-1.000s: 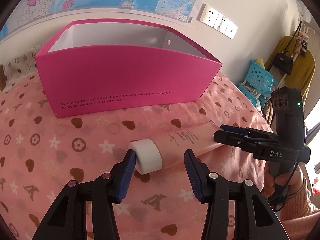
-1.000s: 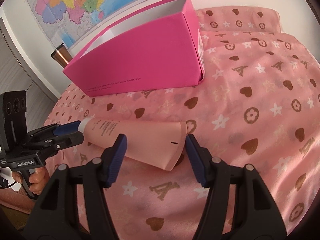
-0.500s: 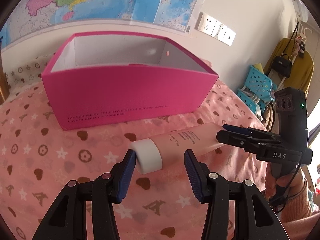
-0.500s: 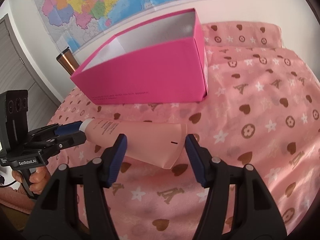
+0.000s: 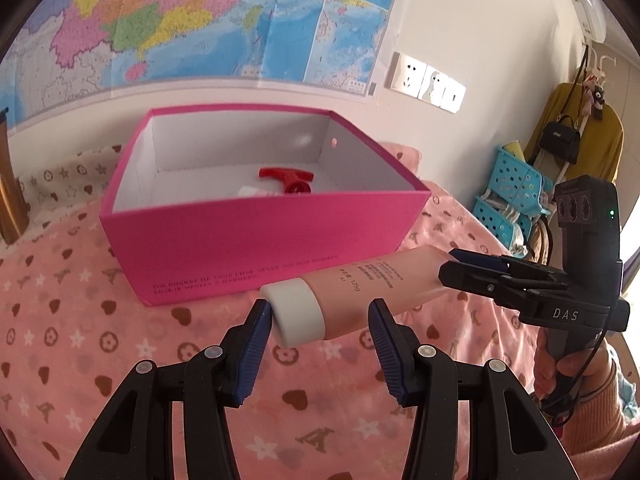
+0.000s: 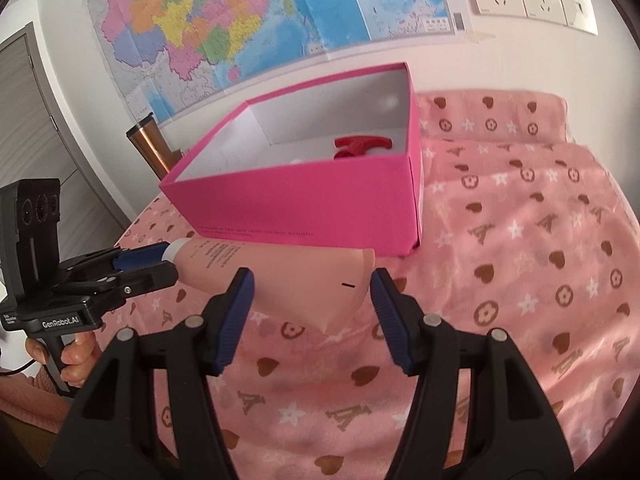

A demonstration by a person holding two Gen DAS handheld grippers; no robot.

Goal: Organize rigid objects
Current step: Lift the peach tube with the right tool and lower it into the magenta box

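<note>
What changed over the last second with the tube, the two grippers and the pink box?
Both grippers have lifted the pink tube off the bedspread, nearer the pink box rim; the red-capped item inside now shows. Unchanged: left gripper clamps the cap end, right gripper the crimped end; the box has not moved.

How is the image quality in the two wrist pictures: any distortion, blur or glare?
Left wrist view: strong fisheye bending, dark corners, bright window glare at the right edge, print on the pink box soft. Right wrist view: the same bending, even daylight, the tube sharp.
</note>
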